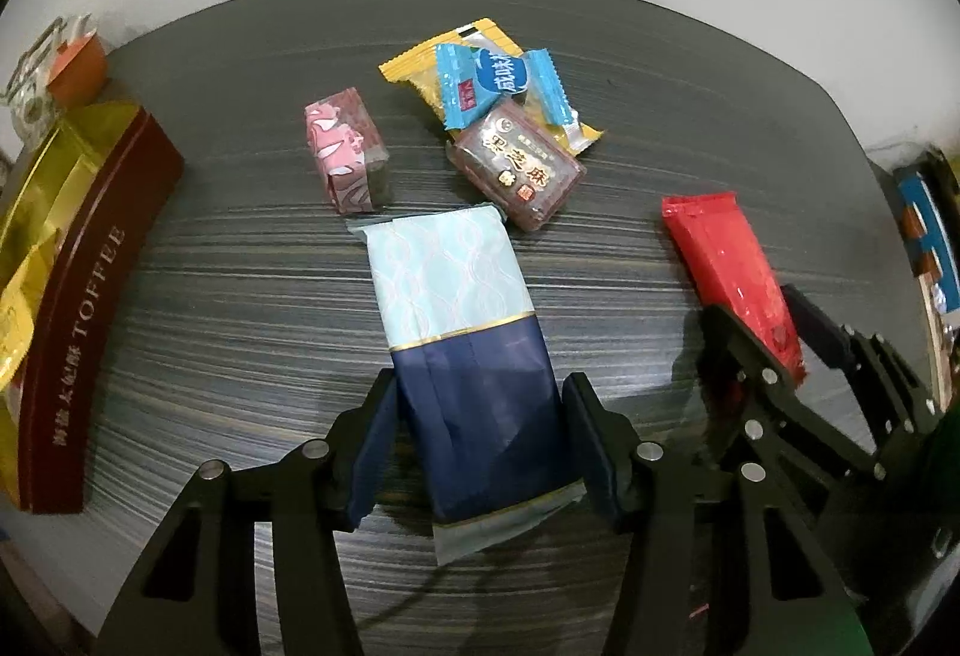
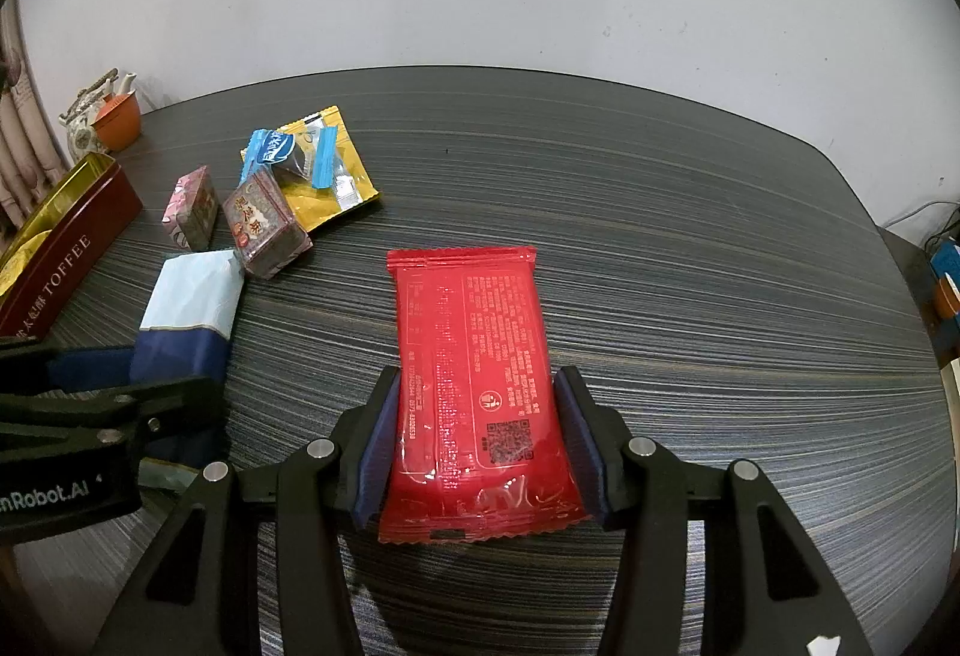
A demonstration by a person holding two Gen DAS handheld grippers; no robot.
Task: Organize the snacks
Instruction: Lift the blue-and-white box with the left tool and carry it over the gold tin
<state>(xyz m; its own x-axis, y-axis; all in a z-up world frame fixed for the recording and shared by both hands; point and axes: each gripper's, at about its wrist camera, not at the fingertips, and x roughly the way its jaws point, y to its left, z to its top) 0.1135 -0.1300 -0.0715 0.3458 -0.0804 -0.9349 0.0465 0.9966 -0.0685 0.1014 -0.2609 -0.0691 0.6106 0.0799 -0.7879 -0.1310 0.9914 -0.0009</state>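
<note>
A long packet (image 1: 456, 296), pale blue at the far end and navy at the near end, lies flat on the dark striped table (image 1: 240, 296). My left gripper (image 1: 480, 404) is shut on its navy end, one pad against each long edge. To the right lies a red packet (image 2: 474, 356), printed side up, and my right gripper (image 2: 477, 398) is shut on its near half. Beyond the pale blue packet sit a pink wrapped block (image 1: 345, 155), a brown sesame sweet (image 1: 516, 170), a small blue sachet (image 1: 492, 80) and a yellow sachet (image 1: 420, 62) beneath it.
An open maroon toffee tin (image 1: 90, 296) with gold lining stands along the table's left edge. Behind it are a teapot (image 2: 90, 116) and an orange cup (image 1: 78, 68). A white wall rises behind the table. Clutter (image 1: 930, 236) shows off the right edge.
</note>
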